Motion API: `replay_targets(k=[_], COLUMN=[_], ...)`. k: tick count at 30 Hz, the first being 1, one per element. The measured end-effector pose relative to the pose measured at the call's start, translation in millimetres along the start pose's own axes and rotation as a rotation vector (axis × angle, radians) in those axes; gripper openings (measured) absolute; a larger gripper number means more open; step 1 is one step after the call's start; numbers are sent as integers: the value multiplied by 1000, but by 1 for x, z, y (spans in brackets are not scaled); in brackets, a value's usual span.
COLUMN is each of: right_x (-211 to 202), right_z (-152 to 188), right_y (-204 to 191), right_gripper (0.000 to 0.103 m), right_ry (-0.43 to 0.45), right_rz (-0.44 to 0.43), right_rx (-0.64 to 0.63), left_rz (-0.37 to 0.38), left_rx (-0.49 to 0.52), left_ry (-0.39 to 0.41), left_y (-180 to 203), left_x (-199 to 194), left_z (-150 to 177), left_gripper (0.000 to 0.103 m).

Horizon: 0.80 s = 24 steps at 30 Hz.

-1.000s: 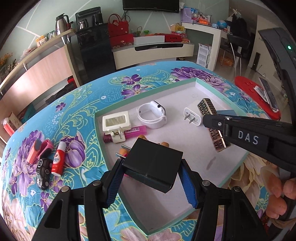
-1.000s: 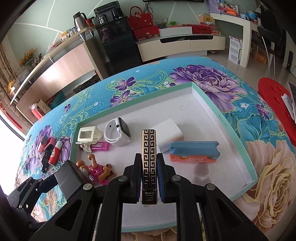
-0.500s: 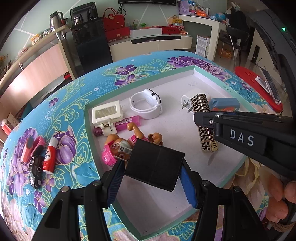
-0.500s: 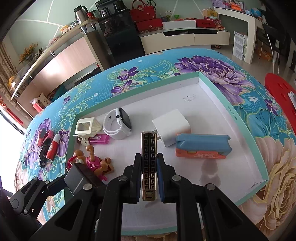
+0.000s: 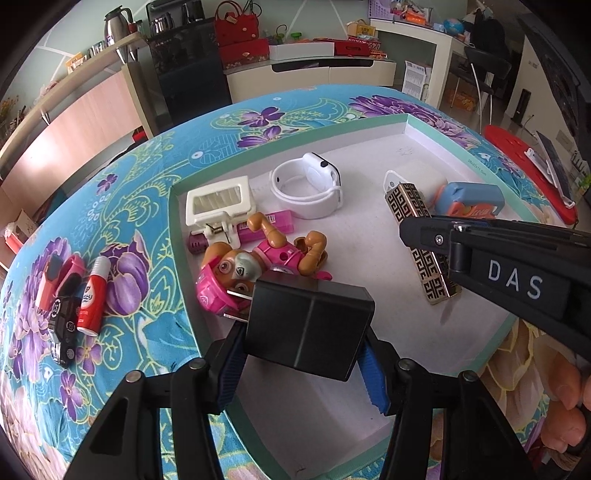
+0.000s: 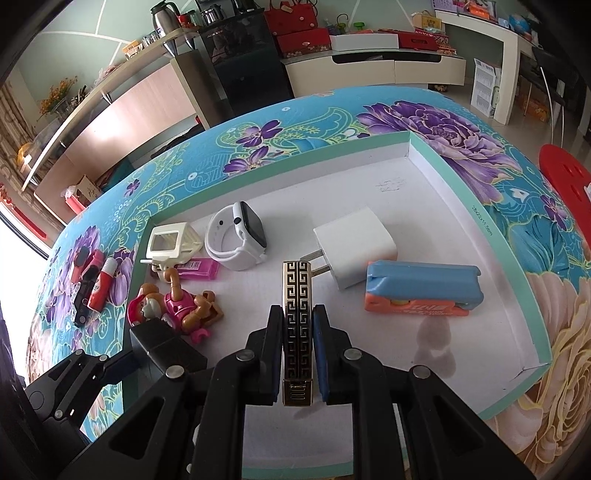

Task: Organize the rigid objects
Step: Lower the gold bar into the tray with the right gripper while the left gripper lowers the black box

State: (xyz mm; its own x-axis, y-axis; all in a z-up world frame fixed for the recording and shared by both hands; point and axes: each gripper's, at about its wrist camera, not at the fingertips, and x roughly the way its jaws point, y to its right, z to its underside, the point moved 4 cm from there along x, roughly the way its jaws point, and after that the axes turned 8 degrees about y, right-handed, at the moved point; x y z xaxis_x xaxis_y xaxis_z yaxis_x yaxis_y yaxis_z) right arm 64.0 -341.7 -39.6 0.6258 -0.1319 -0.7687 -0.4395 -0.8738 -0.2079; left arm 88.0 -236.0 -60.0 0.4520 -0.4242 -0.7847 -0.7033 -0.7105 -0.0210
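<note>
Floral tablecloth, white tray (image 5: 436,147) on it: the left gripper (image 5: 303,354) is closing its jaws on the black charger (image 5: 308,328), the right gripper (image 6: 297,354) pinches the gold lighter (image 6: 297,325), so I'd set both down flat on bare near tray floor, clear of the toy pup (image 5: 258,262).

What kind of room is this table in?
Most likely a home living room: a TV cabinet along the far wall, red handbags on it, a kettle on a sideboard, and a desk with a chair.
</note>
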Motion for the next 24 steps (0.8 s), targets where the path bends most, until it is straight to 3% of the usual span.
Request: replay_targets(k=[14, 17, 24], right_x=[-7, -16, -38], right_z=[-3, -7, -17], right_y=[-3, -3, 0], right_gripper=[21, 27, 29], right_ry=[10, 37, 110], right_rz=[-7, -8, -1], right_rx=[-1, -3, 13], left_rz=[-7, -14, 1], left_rx=[-13, -4, 16], left_ry=[-6, 13, 67], left_y=[-4, -4, -4], left_x=[-3, -10, -30], left_z=[-4, -7, -17], left_gripper=[64, 72, 72])
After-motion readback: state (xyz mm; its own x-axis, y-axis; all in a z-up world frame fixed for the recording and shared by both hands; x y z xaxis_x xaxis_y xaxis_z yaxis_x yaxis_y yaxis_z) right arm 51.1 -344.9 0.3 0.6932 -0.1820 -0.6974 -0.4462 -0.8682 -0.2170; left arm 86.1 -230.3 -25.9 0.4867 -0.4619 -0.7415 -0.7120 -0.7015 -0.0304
